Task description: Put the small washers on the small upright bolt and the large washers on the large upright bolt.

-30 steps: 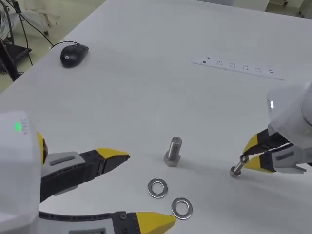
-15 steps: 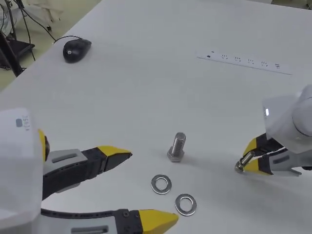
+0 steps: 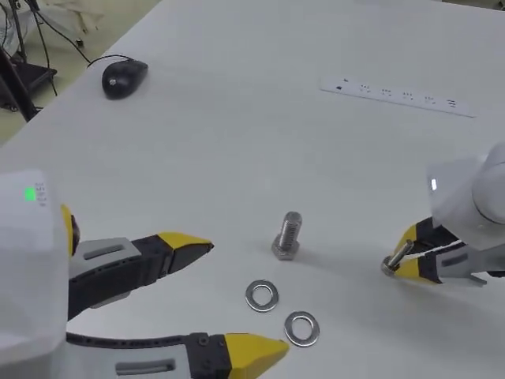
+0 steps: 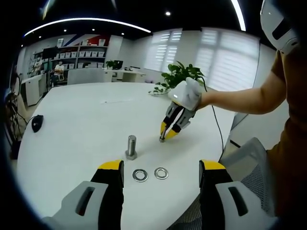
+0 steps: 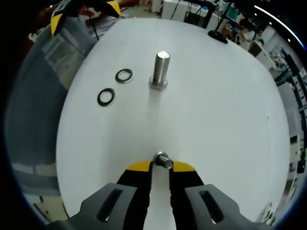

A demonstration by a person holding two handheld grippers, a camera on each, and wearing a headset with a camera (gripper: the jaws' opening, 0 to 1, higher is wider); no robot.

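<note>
Right claw (image 5: 160, 166) closed on the tilted small bolt (image 5: 163, 159) toward the desk's (image 3: 237, 118) near edge. Left claw (image 3: 245, 296) open near two washers (image 3: 261, 294). Probable step: standing the bolt upright. Next: straighten it, then release gently.

Head view: left hand-held gripper (image 3: 248, 297) runs off the left and bottom edges. Its near white housing is blurred.

Right hand-held gripper (image 3: 406, 254) is cut by the right edge, housing also blurred.

Small bolt (image 5: 163, 160): in the right gripper view the shank is hidden between the closed jaws and one end pokes out. Which end, cannot tell. Whether its lower end touches the tabletop (image 3: 237, 158), cannot tell.

Washer (image 3: 261, 294) and second washer (image 3: 301, 328): too small to grade as large or small.

Power strip (image 3: 398, 96): markings too small to read.

Mouse (image 3: 124, 77): cable passes over the tabletop edge, far end out of sight.
</note>
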